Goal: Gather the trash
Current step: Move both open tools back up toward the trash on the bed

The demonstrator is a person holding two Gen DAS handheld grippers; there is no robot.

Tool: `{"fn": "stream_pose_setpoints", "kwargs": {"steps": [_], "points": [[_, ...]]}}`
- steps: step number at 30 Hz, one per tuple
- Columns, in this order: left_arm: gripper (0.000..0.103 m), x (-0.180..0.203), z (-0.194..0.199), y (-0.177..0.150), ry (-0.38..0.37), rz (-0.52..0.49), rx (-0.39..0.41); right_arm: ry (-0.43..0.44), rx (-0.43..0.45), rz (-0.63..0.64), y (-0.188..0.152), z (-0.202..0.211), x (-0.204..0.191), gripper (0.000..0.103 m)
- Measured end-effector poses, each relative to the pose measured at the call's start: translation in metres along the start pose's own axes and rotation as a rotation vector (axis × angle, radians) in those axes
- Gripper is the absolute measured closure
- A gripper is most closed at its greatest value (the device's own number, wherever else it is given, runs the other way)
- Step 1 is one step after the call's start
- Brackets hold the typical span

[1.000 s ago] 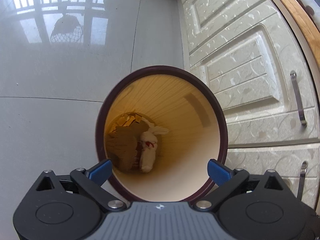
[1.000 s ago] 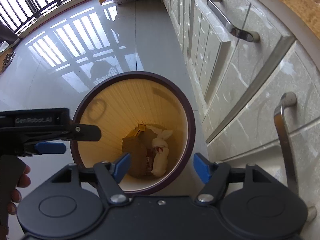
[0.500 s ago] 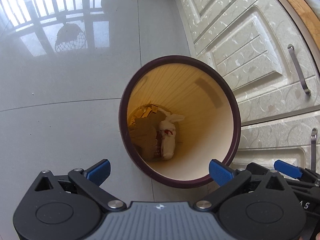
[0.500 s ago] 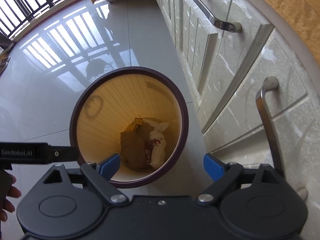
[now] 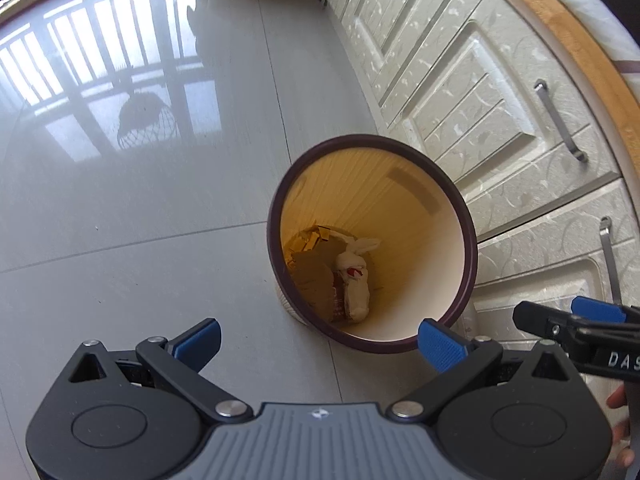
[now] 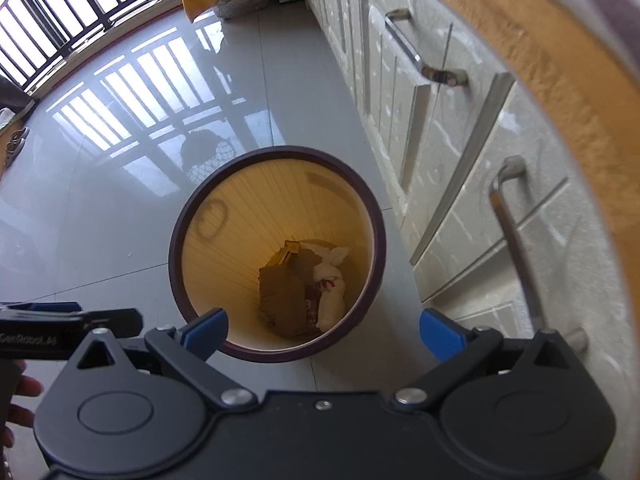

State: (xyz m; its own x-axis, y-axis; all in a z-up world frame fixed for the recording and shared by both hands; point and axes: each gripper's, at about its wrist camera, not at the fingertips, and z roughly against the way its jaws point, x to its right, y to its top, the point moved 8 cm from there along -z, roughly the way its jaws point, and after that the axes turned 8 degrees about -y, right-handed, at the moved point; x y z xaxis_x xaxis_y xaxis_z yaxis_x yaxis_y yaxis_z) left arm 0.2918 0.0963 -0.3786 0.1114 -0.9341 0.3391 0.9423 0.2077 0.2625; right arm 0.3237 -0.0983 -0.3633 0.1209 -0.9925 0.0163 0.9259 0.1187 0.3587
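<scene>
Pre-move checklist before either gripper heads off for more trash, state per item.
1. Right gripper empty: ok, jaws opening, nothing between them.
2. Left gripper empty: ok, jaws wide, nothing between them.
3. Trash inside bin: ok, brown cardboard and white wrapper lie at the bottom.
4. Bin upright on the floor: ok, beside the cabinet.
5. Grippers apart from the rim: ok, both hover above it.
6. More trash to collect: cannot tell, none on the floor in view.
</scene>
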Motion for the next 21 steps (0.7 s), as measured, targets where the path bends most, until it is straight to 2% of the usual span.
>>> {"fn": "stream_pose_setpoints", "kwargs": {"steps": [21], "points": [[0.0,0.029,0.089,-0.024,-0.019,-0.09,0.146,-0.061,0.136,-0.012,-0.015,0.093,0.009,0.0]]}}
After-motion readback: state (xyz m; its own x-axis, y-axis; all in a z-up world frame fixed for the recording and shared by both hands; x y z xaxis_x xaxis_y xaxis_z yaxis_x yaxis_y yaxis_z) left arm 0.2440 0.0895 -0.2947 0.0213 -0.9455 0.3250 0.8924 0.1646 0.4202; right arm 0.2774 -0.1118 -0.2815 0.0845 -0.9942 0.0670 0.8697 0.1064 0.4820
